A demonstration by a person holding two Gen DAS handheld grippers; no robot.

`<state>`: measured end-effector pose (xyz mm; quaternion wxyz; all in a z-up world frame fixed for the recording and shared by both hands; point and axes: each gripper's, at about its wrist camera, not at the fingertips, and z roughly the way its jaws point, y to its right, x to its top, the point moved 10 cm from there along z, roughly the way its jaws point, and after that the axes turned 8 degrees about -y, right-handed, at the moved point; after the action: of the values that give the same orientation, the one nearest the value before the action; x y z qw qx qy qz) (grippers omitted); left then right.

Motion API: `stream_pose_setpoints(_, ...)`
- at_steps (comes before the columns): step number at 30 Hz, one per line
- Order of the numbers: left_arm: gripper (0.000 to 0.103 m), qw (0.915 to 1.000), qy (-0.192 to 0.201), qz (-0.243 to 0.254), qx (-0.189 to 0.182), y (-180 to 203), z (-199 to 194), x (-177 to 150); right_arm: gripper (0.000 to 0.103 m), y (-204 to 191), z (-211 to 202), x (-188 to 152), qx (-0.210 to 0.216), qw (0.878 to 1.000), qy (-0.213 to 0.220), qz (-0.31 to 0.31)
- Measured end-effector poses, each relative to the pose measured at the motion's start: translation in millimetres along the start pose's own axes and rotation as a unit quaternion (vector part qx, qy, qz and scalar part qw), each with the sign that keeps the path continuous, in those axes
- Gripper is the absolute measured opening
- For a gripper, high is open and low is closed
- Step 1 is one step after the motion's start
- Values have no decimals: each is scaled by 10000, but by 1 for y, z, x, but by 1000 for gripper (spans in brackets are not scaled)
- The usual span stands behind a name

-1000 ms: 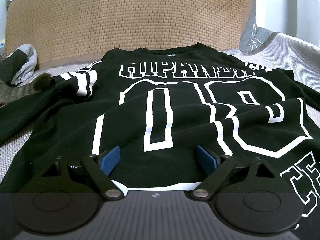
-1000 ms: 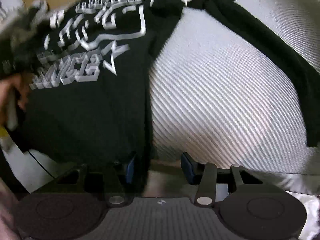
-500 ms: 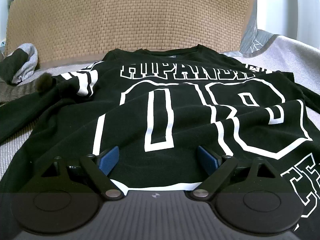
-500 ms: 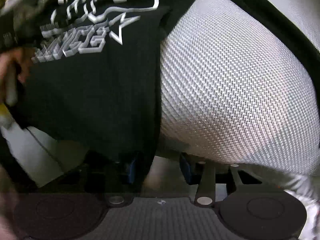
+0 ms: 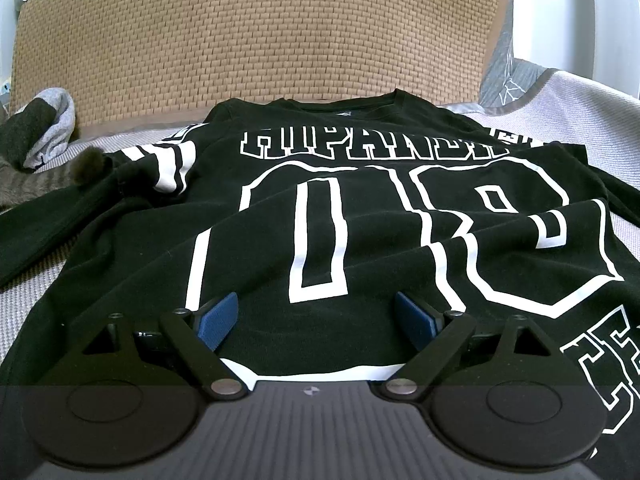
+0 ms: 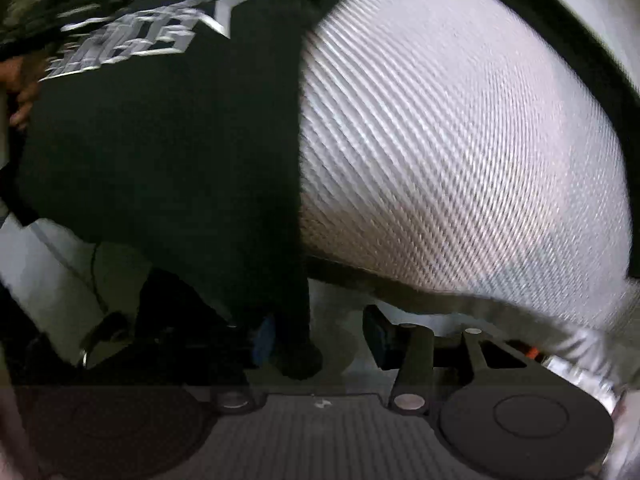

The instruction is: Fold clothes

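A black long-sleeved shirt (image 5: 360,216) with white block letters and numbers lies spread on the grey woven bed cover, collar toward the headboard. My left gripper (image 5: 316,320) is open over its lower part, and the blue fingers (image 5: 218,320) straddle the cloth near the hem. In the right wrist view the shirt's lower right corner (image 6: 168,152) hangs over the bed edge. My right gripper (image 6: 320,340) is open at that corner, its left finger behind the hem and its right finger (image 6: 378,340) clear of it. The image is blurred.
A woven tan headboard (image 5: 256,40) stands behind the shirt. A grey and dark garment (image 5: 44,128) lies at the far left. The grey bed cover (image 6: 460,152) fills the right of the right wrist view. A hand (image 6: 20,92) shows at that view's left edge.
The right gripper has moved closer to the shirt's corner at the bed edge, so the cover looms larger. The left gripper has hardly moved.
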<state>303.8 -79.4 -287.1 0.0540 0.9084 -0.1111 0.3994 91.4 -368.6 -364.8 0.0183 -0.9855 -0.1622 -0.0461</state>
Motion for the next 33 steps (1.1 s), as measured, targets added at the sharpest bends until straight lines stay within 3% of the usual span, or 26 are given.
stream_pose_setpoints(4,89,10000,17,-4,10,0,0,0,50,3,-47,14,441,9960,771,32)
stream_pose_setpoints(10,89,10000,36,12,53,1,-1,-1,51,31,-89,74,941,9685,2089,980)
stream_pose_setpoints(14,89,10000,58,12,60,0,-1,-1,51,50,-88,125,1073,9490,2523,1555)
stream_pose_setpoints(20,89,9999,128,25,87,0,-1,-2,51,75,-85,190,1580,9100,2910,2497)
stream_pose_setpoints(26,89,9998,186,13,93,1,-1,-2,51,98,-86,240,1729,8869,3129,2926)
stream_pose_setpoints(28,89,9998,199,5,86,1,-1,-2,51,107,-88,256,1303,8962,3150,2840)
stream_pose_setpoints(30,89,9997,210,-4,79,1,-1,-2,51,115,-95,272,288,9193,3233,2225)
stream_pose_setpoints(33,89,9997,236,-9,84,1,-1,-2,51,112,-88,290,-667,9466,2967,1074)
